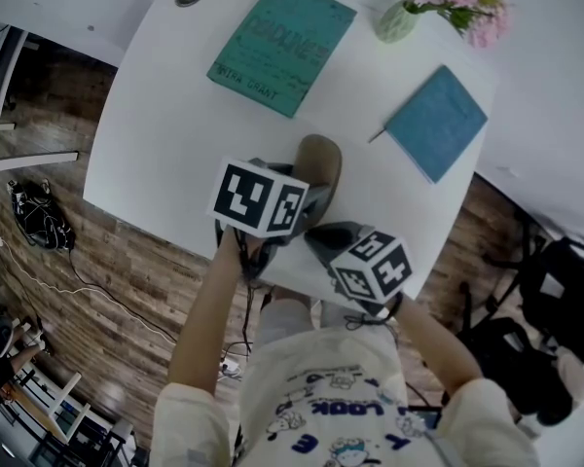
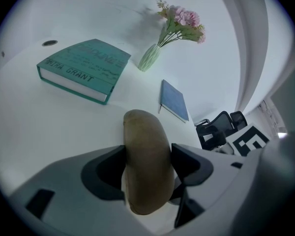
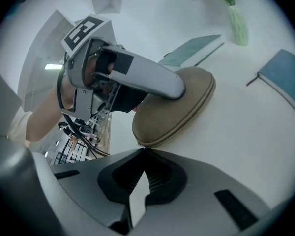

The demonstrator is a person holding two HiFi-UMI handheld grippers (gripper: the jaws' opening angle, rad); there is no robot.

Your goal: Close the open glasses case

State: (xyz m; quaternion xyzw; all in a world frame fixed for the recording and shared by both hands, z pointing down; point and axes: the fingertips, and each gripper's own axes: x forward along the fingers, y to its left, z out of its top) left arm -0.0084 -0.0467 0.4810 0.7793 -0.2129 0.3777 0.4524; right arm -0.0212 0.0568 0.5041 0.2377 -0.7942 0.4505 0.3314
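White table (image 1: pixel 156 144), teal book (image 1: pixel 282 47), blue notebook (image 1: pixel 436 122), flower vase (image 1: pixel 397 22), tan glasses case (image 1: pixel 319 163)

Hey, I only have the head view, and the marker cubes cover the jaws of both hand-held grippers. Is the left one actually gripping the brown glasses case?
Observer: Yes. The left gripper view shows the left hand-held gripper with a jaw pressed against each side of the glasses case.
Operator: And the right one?
Observer: The right hand-held gripper is shut, with its tips right at the case's near end. I cannot tell whether they pinch anything there.
Operator: Is the case open?
Observer: The right gripper view shows its two halves lying together along the seam. No gap shows on that side.
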